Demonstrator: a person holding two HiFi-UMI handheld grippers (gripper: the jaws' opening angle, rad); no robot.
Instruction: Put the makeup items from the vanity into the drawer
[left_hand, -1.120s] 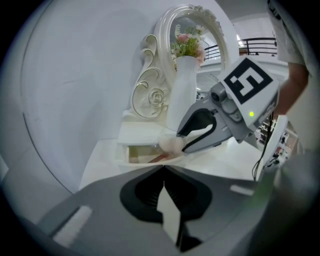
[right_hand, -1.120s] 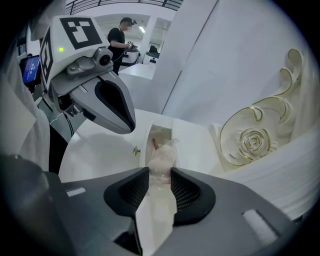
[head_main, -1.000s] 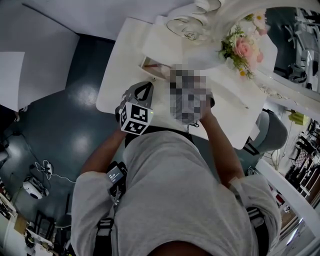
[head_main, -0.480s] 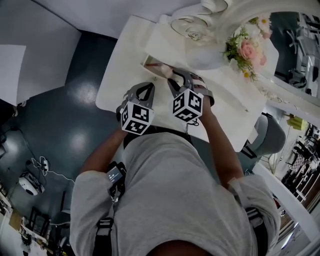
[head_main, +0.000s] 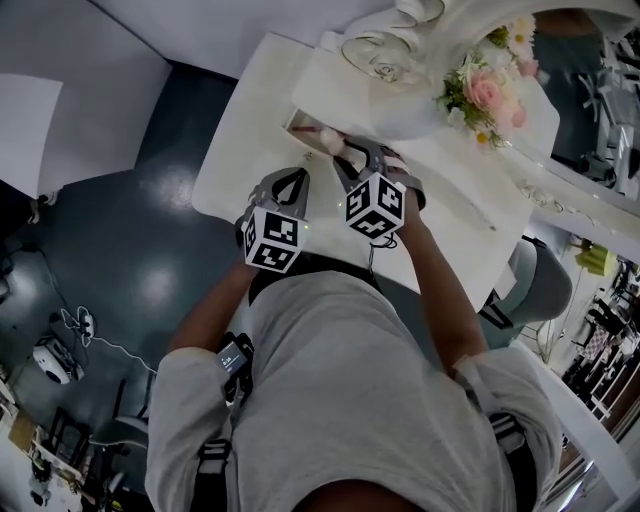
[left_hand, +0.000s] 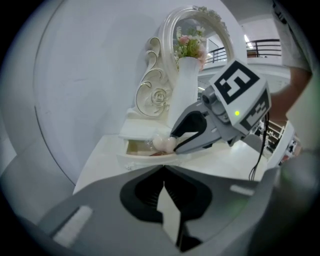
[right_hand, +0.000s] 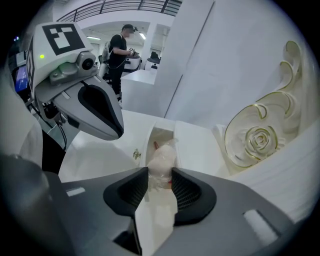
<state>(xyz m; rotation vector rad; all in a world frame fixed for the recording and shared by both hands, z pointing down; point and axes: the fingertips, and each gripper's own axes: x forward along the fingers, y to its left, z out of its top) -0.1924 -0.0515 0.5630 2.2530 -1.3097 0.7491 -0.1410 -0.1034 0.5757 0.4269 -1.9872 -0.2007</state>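
Note:
A small drawer stands pulled out at the far left of the white vanity. My right gripper reaches over it, shut on a pale pink puff in clear wrap; both pads touch the puff, which hangs over the open drawer. Something reddish lies inside. From the left gripper view the puff sits at the right gripper's tips, just above the drawer front. My left gripper hovers shut and empty near the vanity's front edge, a little short of the drawer.
An ornate white mirror frame and a white vase of pink flowers stand behind the drawer. A grey chair is at the vanity's right. The dark floor lies to the left. A person stands far off.
Both grippers stay by the drawer between the earlier frames and now; only the head view has shifted slightly.

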